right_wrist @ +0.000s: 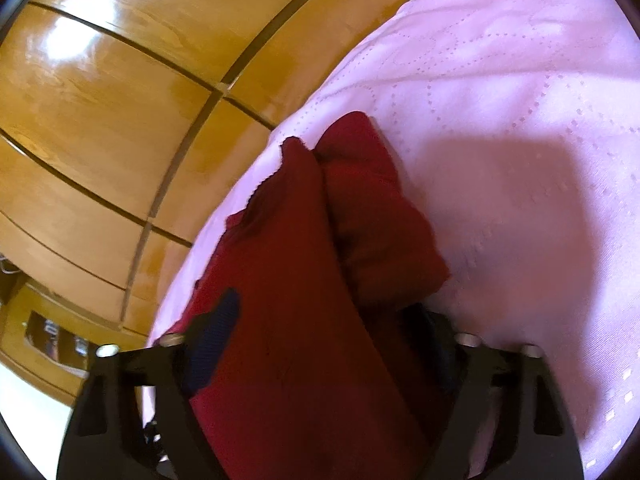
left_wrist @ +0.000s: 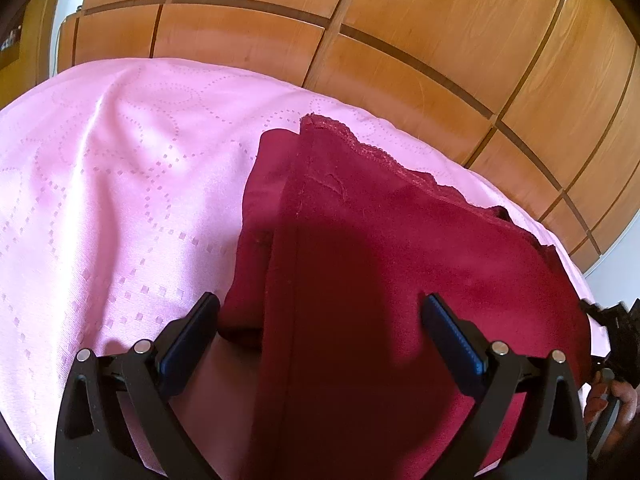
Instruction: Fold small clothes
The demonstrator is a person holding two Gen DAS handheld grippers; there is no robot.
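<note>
A dark red garment (left_wrist: 360, 248) with a lace-trimmed edge lies partly folded on the pink bedspread (left_wrist: 112, 184). My left gripper (left_wrist: 320, 304) is open, its fingers spread over the near part of the garment, holding nothing. In the right wrist view the same red garment (right_wrist: 304, 280) lies between the fingers of my right gripper (right_wrist: 324, 312), which stand wide apart. Its left pad (right_wrist: 216, 328) shows over the cloth; the right fingertip is hidden behind a raised fold. The right gripper also shows at the left wrist view's right edge (left_wrist: 616, 332).
A wooden wardrobe (left_wrist: 360, 32) with dark inlaid lines stands just beyond the bed's far edge; it also shows in the right wrist view (right_wrist: 120, 100). The pink bedspread (right_wrist: 520, 160) stretches wide beside the garment.
</note>
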